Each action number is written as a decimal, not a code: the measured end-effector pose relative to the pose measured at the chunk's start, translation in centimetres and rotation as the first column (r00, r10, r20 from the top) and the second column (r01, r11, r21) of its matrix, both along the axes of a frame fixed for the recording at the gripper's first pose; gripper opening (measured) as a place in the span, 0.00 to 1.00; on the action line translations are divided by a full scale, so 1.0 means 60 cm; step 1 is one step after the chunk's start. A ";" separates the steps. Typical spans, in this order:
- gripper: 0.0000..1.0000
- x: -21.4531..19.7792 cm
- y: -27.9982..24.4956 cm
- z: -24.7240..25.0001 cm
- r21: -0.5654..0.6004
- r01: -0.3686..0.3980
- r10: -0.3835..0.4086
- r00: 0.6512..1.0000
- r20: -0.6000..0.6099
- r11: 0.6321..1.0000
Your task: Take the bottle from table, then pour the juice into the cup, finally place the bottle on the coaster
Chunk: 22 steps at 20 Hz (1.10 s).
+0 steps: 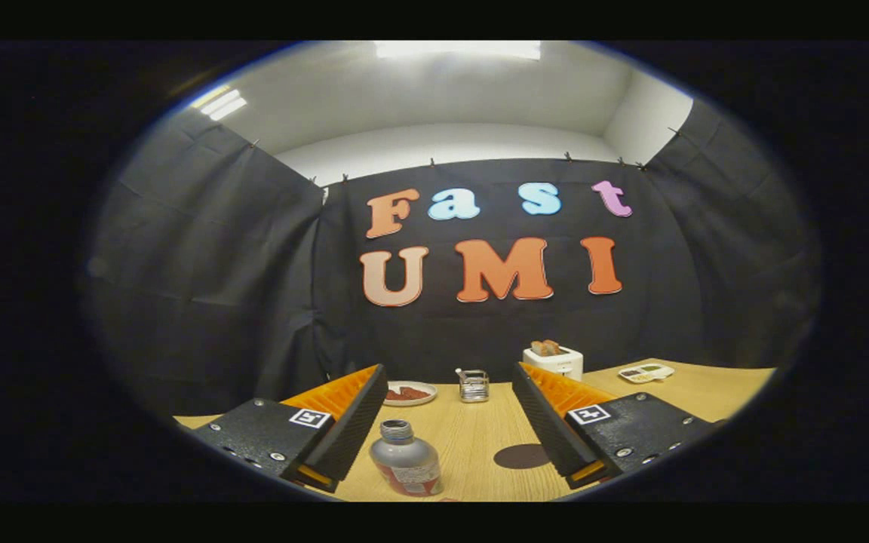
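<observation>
A handheld two-finger gripper point(446, 445) hovers above a wooden table point(472, 445) with its black-and-orange fingers point(344, 430) spread wide and gripping nothing. The task looks to be at its very start: the grey bottle point(406, 467), capless and wrapped in a red-and-white label, stands upright on the table between the fingers, nearer the left one and touched by neither. Taking it, pouring the juice and setting it down all appear still to be done. The dark round coaster point(523, 455), bare, lies on the table just beside the right finger's inner face. Beyond the fingers stands a small clear glass cup point(473, 385) with a metal rim, apparently the target for the pour; whether it holds any liquid cannot be told. A plate point(410, 393) of reddish food sits to its left, a white toaster point(553, 361) with bread in its slots and a small tray point(646, 372) to its right. The bottle's label is too small and blurred to read; each finger carries a black-and-white square marker point(309, 417).
</observation>
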State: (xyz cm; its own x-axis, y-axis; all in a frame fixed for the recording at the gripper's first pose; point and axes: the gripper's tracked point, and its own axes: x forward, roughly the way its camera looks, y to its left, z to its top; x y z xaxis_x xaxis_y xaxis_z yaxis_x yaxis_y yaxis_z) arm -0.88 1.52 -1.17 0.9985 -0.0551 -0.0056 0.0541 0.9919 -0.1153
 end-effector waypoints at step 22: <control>0.99 -0.019 0.049 -0.170 -0.033 0.045 -0.050 0.984 -0.172 0.998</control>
